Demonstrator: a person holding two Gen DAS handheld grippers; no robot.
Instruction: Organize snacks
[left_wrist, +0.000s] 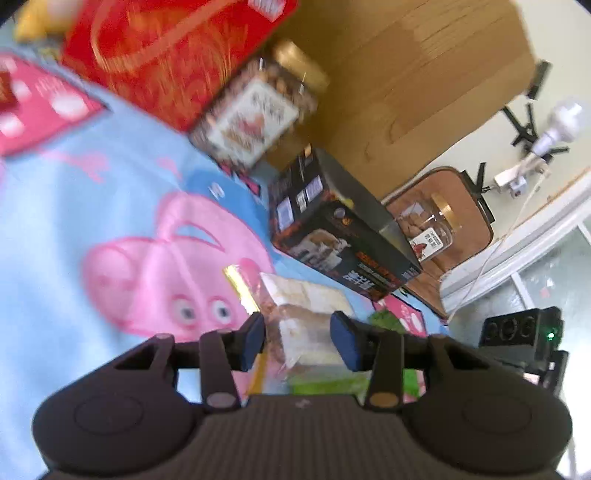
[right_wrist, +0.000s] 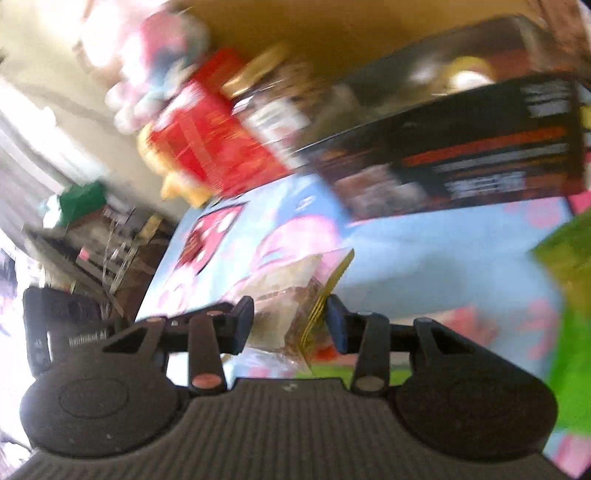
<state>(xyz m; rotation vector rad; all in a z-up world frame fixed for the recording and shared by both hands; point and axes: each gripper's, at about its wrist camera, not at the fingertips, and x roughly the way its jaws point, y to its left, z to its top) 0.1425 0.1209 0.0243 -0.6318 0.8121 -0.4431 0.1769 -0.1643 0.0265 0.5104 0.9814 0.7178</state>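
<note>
Seemingly, in the left wrist view, the left gripper (left_wrist: 298, 341) has its blue pads (left_wrist: 255, 341) set either side of a clear snack packet (left_wrist: 306, 314), which lies between and just ahead of the fingers on the cartoon-pig blanket (left_wrist: 110, 206). Whether the pads actually press it I cannot tell. Ahead and to the right lies a black box (left_wrist: 340, 240); further ahead a nut jar (left_wrist: 258, 110) leans on a red box (left_wrist: 166, 55), probably grouped already.

From the right wrist view, heavily blurred, the right gripper (right_wrist: 288, 325) is part-closed around a gold-edged clear packet (right_wrist: 295, 306), apparently gripping it for moving. The black box (right_wrist: 461, 155) sits ahead to the right.
</note>
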